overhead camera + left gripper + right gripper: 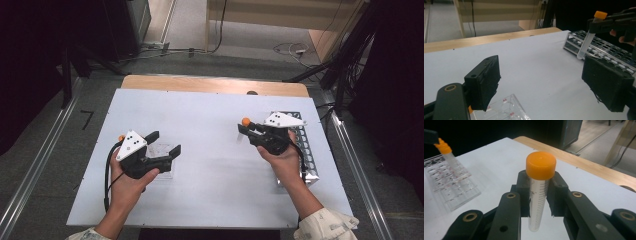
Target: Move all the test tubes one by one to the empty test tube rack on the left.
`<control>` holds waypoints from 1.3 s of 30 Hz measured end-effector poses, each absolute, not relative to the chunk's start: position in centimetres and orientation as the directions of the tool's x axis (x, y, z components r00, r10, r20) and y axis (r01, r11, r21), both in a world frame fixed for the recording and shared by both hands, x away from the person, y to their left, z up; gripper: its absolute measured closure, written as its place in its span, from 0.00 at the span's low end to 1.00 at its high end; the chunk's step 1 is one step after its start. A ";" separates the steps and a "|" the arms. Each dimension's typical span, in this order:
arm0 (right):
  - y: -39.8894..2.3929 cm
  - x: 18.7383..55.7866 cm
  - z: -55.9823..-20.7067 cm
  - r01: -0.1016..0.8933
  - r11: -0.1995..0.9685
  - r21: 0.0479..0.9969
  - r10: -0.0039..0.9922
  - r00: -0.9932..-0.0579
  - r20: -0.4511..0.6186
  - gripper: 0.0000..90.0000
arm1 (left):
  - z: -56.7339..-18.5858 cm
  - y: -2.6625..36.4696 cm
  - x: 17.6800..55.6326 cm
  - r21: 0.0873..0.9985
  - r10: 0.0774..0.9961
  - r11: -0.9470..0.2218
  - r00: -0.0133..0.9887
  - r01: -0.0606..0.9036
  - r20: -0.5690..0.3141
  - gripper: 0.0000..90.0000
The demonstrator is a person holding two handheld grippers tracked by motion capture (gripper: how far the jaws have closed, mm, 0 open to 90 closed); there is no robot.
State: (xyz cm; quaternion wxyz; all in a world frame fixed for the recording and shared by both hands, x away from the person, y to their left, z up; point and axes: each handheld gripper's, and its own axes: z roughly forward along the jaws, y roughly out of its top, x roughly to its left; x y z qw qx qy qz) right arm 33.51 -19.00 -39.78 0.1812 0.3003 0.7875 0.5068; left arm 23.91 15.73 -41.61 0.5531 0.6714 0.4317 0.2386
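A clear tube with an orange cap (540, 182) stands upright between the jaws of my right gripper (539, 195), which is shut on it just under the cap. In the high view this gripper (246, 129) hovers over the white table, left of a metal rack (306, 150). From the left gripper view the tube (586, 42) hangs in front of the metal rack (604, 50). My left gripper (163, 143) stands open with nothing between its jaws, above a clear plastic rack (162, 167). Its own view shows the left gripper (546, 82) with jaws wide apart over that clear rack (504, 110).
A second orange-capped tube (447, 155) stands at the far end of the clear rack (451, 187), by the left gripper. The white table top (210, 170) lies on a wooden table whose edge (215, 85) runs along the back. Dark stands and cables surround the table.
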 end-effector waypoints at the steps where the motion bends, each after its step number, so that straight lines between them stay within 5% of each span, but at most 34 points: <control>1: -18.6 33.3 -39.9 0.287 0.307 0.908 0.647 -0.762 0.022 0.80 | -41.6 15.6 23.9 0.949 0.842 -0.015 0.515 0.316 -0.158 0.19; 17: -13.0 30.7 -42.4 0.257 0.405 0.877 0.534 -0.846 0.002 0.80 | -40.6 11.1 24.9 0.957 0.784 -0.052 0.605 0.287 -0.139 0.26; 39: -9.7 29.3 -42.8 0.222 0.418 0.881 0.469 -0.883 0.001 0.80 | -41.9 9.4 25.5 0.950 0.758 -0.096 0.640 0.298 -0.124 0.66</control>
